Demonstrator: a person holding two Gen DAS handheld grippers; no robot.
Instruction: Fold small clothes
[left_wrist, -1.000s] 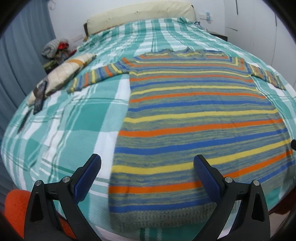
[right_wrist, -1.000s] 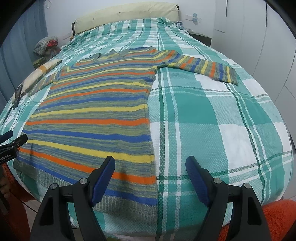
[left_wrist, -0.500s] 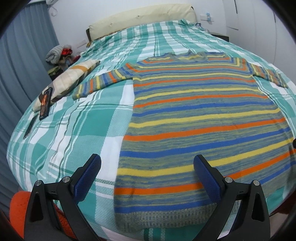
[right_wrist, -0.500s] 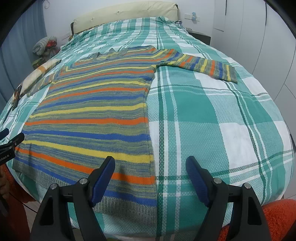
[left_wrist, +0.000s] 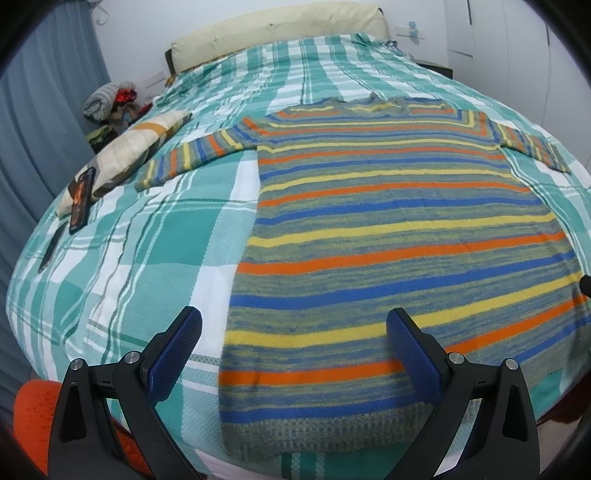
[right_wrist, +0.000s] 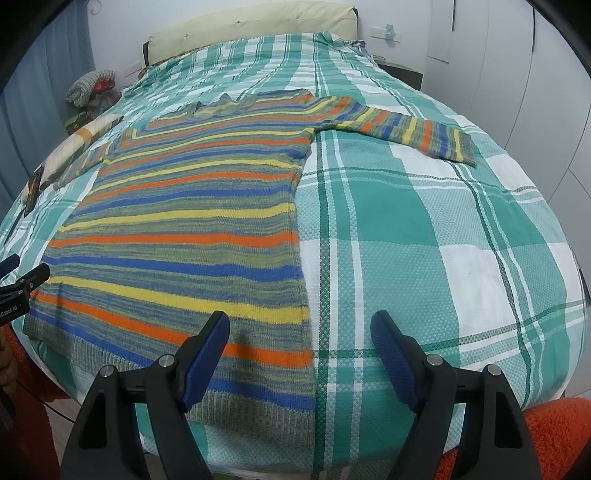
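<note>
Left wrist view. My left gripper (left_wrist: 293, 338) hangs over the near edge of the bed (left_wrist: 122, 280), jaws spread wide, nothing between the pads. The striped sweater (left_wrist: 388, 236) lies flat on the green plaid cover, hem near me, neckline far. Its hem's left corner sits below the gap between my fingers; my right finger (left_wrist: 410, 354) overlaps the sweater in the picture, contact not discernible. Left sleeve stretched out toward a folded checked cloth (left_wrist: 136, 147); the right sleeve runs to the frame's edge, its cuff hard to make out. A dark phone-like object (left_wrist: 81, 199) leans on that cloth; detail too blurred to read. A heap of items (left_wrist: 107, 99) at far left, contents unclear. A black tip at the right edge is cut off.

Right wrist view. My right gripper (right_wrist: 299, 354) is also released, jaws wide, empty. The hem's right corner lies below my left finger (right_wrist: 205, 356); touching or not, I cannot tell. Right sleeve fully visible, extended far right. The left sleeve is mostly hidden by foreshortening. My left gripper's tips poke in at the left edge, body cut off. Orange fleece sleeve (right_wrist: 554, 435) at the lower right corner, partly cropped.
</note>
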